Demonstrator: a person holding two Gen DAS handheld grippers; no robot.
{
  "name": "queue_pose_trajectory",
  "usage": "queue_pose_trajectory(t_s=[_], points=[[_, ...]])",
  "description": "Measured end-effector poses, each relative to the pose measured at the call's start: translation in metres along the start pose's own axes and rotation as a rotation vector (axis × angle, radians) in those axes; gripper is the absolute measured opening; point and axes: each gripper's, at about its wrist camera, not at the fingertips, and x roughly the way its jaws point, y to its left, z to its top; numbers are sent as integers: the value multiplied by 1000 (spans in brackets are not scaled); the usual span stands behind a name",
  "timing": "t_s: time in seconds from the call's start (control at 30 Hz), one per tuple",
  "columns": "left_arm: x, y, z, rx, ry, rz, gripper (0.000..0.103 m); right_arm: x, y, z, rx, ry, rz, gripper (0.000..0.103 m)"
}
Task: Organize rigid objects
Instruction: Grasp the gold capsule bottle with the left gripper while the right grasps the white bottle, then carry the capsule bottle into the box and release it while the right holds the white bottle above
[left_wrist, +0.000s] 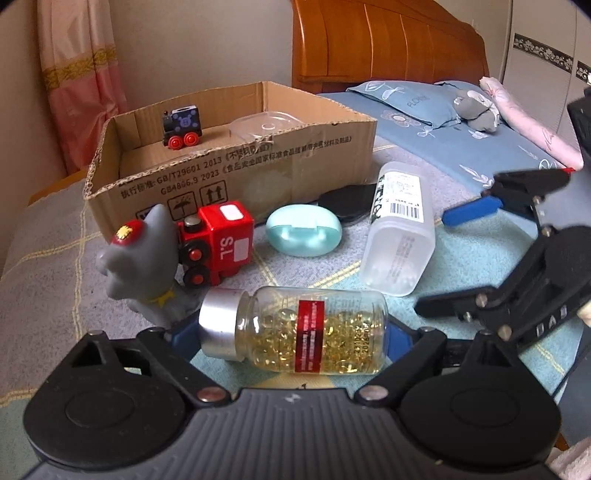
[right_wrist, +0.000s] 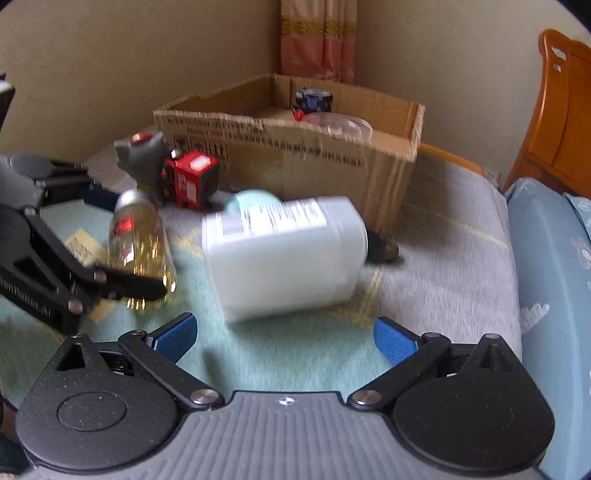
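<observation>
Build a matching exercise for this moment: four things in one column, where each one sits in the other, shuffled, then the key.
Things
1. capsule bottle
2. dark blue toy train
3. red toy train
4. white container

Places
A. inside the cardboard box
B. lying between the left gripper fingers
C. lying on the blanket in front of the open right gripper
D. next to the grey figurine

Pairs: 1-B, 2-A, 3-D, 4-C

Red toy train (left_wrist: 218, 245); mint case (left_wrist: 303, 230); silver-capped amber bottle (left_wrist: 295, 332).
</observation>
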Motion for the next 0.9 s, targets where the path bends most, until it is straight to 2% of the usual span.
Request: queue_pose_trajectory(t_s=[0.33,0.53,0.9], points=[[-13,8,-6,10,27,3,93,13,3,25,-61,-39,19,103],[-18,9,-6,17,32,1,93,18,5,32,-82,-23,3,90],[-36,5,5,59,35,-14,93,5,-1,37,-36,9,26,87]])
